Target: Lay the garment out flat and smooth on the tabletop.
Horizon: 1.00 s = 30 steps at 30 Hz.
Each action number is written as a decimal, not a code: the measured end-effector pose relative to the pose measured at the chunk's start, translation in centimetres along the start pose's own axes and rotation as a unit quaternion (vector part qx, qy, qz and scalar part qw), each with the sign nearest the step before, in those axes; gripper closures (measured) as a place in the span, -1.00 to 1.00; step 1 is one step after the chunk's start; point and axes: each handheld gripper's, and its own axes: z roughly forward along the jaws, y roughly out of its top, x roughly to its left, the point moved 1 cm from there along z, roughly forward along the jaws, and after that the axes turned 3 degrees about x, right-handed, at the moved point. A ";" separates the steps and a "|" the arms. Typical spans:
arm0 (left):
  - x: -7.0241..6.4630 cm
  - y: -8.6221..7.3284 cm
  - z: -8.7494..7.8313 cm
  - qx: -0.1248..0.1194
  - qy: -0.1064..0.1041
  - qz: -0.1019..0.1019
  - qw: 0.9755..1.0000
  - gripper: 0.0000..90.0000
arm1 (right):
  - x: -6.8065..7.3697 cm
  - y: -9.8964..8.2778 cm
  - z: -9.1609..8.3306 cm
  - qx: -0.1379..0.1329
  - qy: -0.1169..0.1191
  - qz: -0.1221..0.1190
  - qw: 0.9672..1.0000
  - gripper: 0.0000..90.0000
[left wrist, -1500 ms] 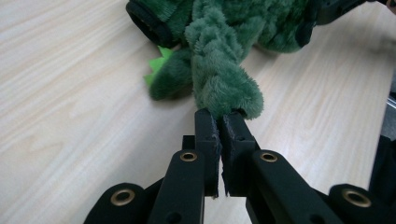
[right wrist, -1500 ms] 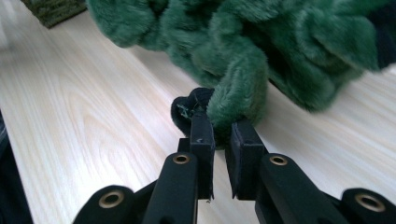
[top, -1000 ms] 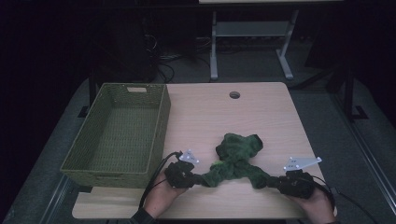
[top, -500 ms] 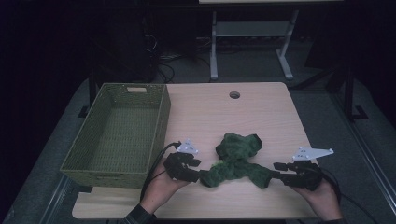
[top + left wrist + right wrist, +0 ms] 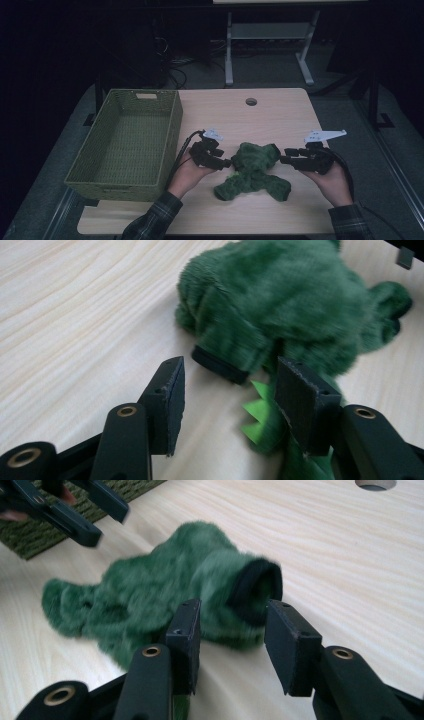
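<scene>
Currently: green plush garment point(image 5: 252, 170) loose on desk point(image 5: 280, 115), left tongs point(image 5: 223, 162) and right tongs point(image 5: 285, 160) both apart beside it, basket point(image 5: 125, 145) empty, nothing gripped yet.

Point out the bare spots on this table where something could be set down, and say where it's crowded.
Free: the far stretch of tabletop between the green basket and the right edge, around the round hole; also the near strip below the green plush garment. The basket's inside looks empty too. Crowded: the middle near side, where the left gripper and right gripper, both open, flank the garment.
</scene>
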 end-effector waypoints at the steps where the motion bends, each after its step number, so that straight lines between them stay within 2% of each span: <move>1: 0.1 0.1 0.3 -0.003 -0.002 -0.003 1.000 -0.03 | -0.2 0.4 0.3 0.002 0.002 0.001 1.000 0.28; 4: 0.7 0.5 1.5 -0.002 -0.015 0.001 1.000 -0.11 | -0.6 1.1 1.1 0.002 0.012 0.005 1.000 0.27; 9: 1.2 0.6 3.3 0.017 -0.020 0.018 1.000 -0.15 | -1.1 1.9 2.5 0.020 0.015 0.011 1.000 0.24; 11: 1.2 0.5 3.8 0.011 -0.027 0.011 1.000 0.01 | -1.2 1.9 3.1 0.031 0.019 0.011 0.999 0.35; 13: 1.3 0.5 4.2 0.015 -0.030 0.012 0.999 0.16 | -1.3 1.9 3.5 0.042 0.022 0.013 0.999 0.46; 16: 1.4 0.4 4.3 0.022 -0.039 0.024 0.999 0.53 | -1.2 1.7 4.0 0.056 0.024 0.013 0.998 0.71; 17: 1.4 0.4 4.4 0.019 -0.043 0.019 0.999 0.71 | -1.3 1.6 4.1 0.056 0.023 0.003 0.998 0.76; 18: 1.5 0.4 4.4 0.019 -0.048 0.017 0.999 0.78 | -1.2 1.6 4.2 0.059 0.023 0.006 0.998 0.79; 22: 1.7 0.6 3.7 0.012 -0.038 0.019 0.999 0.86 | -1.1 1.7 4.2 0.051 0.018 -0.002 0.999 0.83; 25: 2.0 1.2 2.4 -0.015 -0.030 0.013 0.999 0.87 | -1.0 2.2 3.6 0.033 0.017 -0.001 0.999 0.83; 30: 2.2 2.6 -0.4 -0.055 -0.003 0.021 0.998 0.87 | -0.8 3.4 2.4 0.009 0.010 -0.013 1.000 0.83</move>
